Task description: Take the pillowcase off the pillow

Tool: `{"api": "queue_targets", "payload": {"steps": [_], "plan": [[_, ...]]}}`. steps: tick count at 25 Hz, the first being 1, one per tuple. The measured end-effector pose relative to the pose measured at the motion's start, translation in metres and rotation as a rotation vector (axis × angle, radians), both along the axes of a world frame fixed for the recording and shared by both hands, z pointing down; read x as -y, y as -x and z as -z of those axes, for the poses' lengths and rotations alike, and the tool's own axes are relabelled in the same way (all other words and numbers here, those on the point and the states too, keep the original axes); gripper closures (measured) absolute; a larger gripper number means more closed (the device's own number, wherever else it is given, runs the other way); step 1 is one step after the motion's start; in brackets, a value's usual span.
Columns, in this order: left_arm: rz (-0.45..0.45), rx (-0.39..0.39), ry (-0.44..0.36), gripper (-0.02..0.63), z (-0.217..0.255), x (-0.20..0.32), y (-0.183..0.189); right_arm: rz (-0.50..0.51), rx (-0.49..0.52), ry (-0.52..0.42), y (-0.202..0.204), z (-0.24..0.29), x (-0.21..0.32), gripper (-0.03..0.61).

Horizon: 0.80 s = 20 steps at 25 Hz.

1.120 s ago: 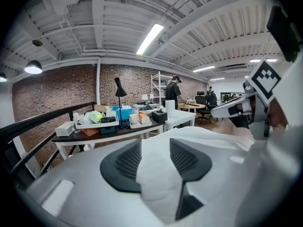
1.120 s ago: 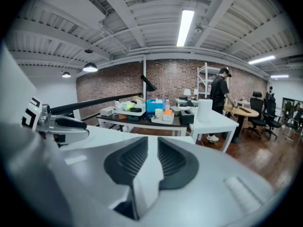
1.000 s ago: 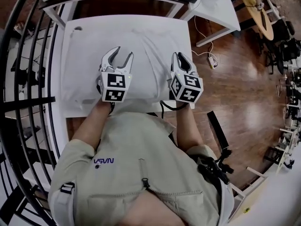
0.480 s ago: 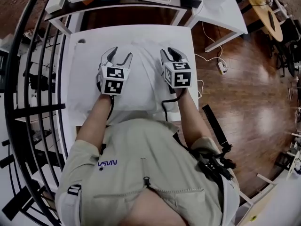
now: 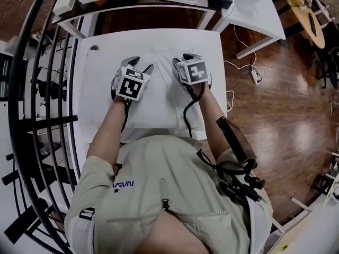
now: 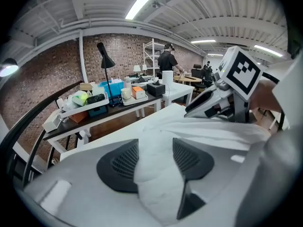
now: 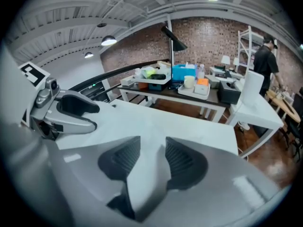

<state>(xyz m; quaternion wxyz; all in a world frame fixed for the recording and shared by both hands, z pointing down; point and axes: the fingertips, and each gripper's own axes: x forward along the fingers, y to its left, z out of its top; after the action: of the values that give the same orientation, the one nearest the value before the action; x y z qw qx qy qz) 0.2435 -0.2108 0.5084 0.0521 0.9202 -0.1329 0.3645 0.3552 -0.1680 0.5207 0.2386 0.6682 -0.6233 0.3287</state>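
Note:
A white pillow in its white pillowcase [image 5: 159, 102] lies on a white table [image 5: 83, 110], and both grippers hang low over its far half. My left gripper [image 5: 141, 65] is open. In the left gripper view a raised fold of pillowcase [image 6: 156, 178] fills the gap between its jaws [image 6: 154, 157], and I cannot see the pads pressing on it. My right gripper [image 5: 184, 60], a little to the right, is open and its jaws have just been opening. Only flat white cloth [image 7: 144, 126] shows between them. Each gripper sees the other from the side: the right gripper [image 6: 190, 111] and the left gripper [image 7: 93, 117].
A dark table [image 5: 132, 1] with trays, boxes and a black lamp [image 6: 105, 56] stands just beyond the white one. A white side table [image 5: 254, 9] is at the back right. Black railing [image 5: 32, 89] runs along the left and wooden floor [image 5: 275, 105] lies to the right. A person [image 6: 168, 63] stands far off.
Both grippers moved away from my body to the pillow's far half, sank and tipped downward, ending closer together. The right gripper's jaws spread wider.

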Motion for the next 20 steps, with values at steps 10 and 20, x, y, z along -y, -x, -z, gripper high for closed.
{"api": "queue_targets", "payload": {"steps": [10, 20], "plan": [[-0.026, 0.021, -0.042, 0.597, -0.012, -0.007, 0.006, -0.050, -0.011, -0.002, -0.009, -0.009, -0.009, 0.566], [0.126, -0.223, -0.062, 0.600, 0.049, 0.000, 0.037, -0.225, -0.111, -0.146, -0.037, 0.026, -0.033, 0.574]]}}
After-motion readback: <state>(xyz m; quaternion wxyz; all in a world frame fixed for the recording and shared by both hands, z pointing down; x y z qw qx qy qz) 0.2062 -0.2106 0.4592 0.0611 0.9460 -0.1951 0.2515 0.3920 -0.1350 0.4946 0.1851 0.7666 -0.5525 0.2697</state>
